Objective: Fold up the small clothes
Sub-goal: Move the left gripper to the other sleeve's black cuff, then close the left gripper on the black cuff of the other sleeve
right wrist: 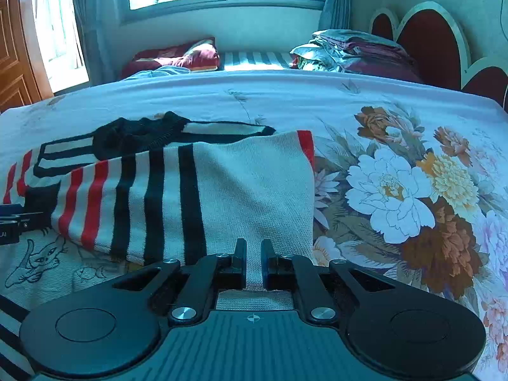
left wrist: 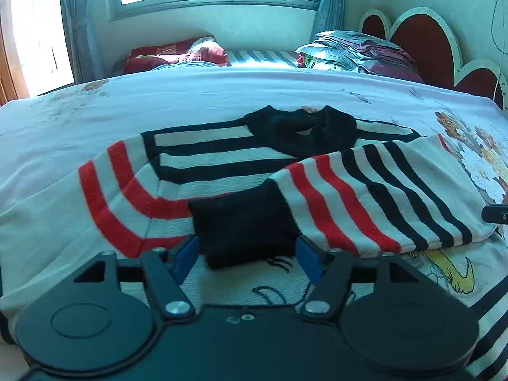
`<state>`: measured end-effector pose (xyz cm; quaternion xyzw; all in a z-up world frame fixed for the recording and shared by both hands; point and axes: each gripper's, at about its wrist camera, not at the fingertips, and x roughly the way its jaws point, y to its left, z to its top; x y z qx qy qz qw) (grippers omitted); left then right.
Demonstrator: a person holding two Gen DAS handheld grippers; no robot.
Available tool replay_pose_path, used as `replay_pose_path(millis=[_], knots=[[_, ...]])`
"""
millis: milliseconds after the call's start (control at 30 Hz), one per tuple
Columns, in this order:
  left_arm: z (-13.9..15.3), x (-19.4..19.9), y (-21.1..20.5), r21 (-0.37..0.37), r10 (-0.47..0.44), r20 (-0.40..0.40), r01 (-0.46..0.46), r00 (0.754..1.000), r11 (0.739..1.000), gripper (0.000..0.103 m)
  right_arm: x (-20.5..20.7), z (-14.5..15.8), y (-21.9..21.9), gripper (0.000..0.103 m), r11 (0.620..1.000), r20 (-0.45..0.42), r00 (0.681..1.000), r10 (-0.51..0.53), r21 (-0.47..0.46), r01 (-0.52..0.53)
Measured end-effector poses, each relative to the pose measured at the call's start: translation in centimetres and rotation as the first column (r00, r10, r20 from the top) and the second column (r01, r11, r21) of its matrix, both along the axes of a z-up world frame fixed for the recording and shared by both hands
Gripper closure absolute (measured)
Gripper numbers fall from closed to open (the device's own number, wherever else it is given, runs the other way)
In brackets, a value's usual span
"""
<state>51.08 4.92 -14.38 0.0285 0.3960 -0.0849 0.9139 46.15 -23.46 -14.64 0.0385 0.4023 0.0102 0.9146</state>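
The right gripper sits low over a striped knit sweater spread on a floral bedsheet. Its 2 black fingers stand close together with a narrow gap, and cream knit shows between them; whether they pinch the fabric cannot be told. A sleeve with 3 red and 3 black stripes lies folded across the sweater's body, its black cuff at the left. The black collar lies at the far end. A cat drawing shows on the sweater front. The left gripper enters at the left edge, beside the cuff. Beyond are a red pillow, folded bedding and a red scalloped headboard.
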Motion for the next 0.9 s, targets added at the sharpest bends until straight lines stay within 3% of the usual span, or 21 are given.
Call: replay_pose_path(millis=[167, 200, 233, 300, 433, 567, 633, 700, 767, 867, 900], knots=[[1.5, -1.9, 3.3, -0.012, 0.074, 0.033, -0.073, 0.997, 0.997, 0.022, -0.6, 1.1, 1.4, 0.093, 0.998, 0.011, 0.999, 0.034, 0.047, -0.035], [1.9, -2.4, 4.2, -0.012, 0.091, 0.042, -0.091, 0.995, 0.996, 0.022, -0.6, 1.2, 1.7, 0.086, 0.998, 0.010, 0.999, 0.042, 0.050, -0.042], [2.4, -2.9, 5.2, -0.015, 0.110, 0.055, -0.109, 0.992, 0.994, 0.022, -0.6, 1.3, 2.1, 0.064, 0.998, 0.013, 0.999, 0.045, 0.050, -0.045], [3.0, -4.2, 7.4, -0.024, 0.145, 0.077, -0.143, 0.986, 0.989, 0.026, -0.8, 1.6, 2.8, 0.043, 0.997, 0.044, 0.998, 0.051, 0.047, -0.053], [3.6, -7.4, 14.4, -0.084, 0.288, 0.071, -0.282, 0.955, 0.956, 0.062, -0.8, 2.0, 3.8, 0.044, 0.995, 0.071, 0.994, 0.080, 0.048, -0.084], [3.3, -10.9, 22.7, -0.170, 0.510, 0.043, -0.497, 0.859, 0.851, 0.071, -0.4, 1.7, 4.3, 0.046, 0.996, 0.074, 0.995, 0.067, 0.049, -0.071], [2.8, -12.3, 26.6, -0.223, 0.603, 0.002, -0.587, 0.798, 0.778, 0.071, -0.1, 1.4, 4.4, 0.058, 0.996, 0.063, 0.996, 0.056, 0.067, -0.060], [2.2, -12.9, 29.6, -0.281, 0.663, -0.045, -0.646, 0.748, 0.710, 0.071, 0.4, 1.1, 4.3, 0.058, 0.995, 0.042, 0.998, 0.037, 0.092, -0.040], [1.6, -13.1, 31.9, -0.334, 0.694, -0.072, -0.673, 0.716, 0.660, 0.061, 0.7, 0.9, 4.3, 0.058, 0.994, 0.033, 0.999, 0.024, 0.108, -0.027], [0.5, -13.1, 34.7, -0.454, 0.737, -0.116, -0.695, 0.666, 0.557, 0.043, 1.0, 1.0, 4.6, 0.058, 0.993, 0.027, 1.000, 0.009, 0.117, -0.012], [0.1, -13.0, 35.4, -0.491, 0.748, -0.126, -0.697, 0.651, 0.523, 0.043, 1.1, 1.1, 4.6, 0.058, 0.993, 0.028, 1.000, 0.006, 0.116, -0.009]])
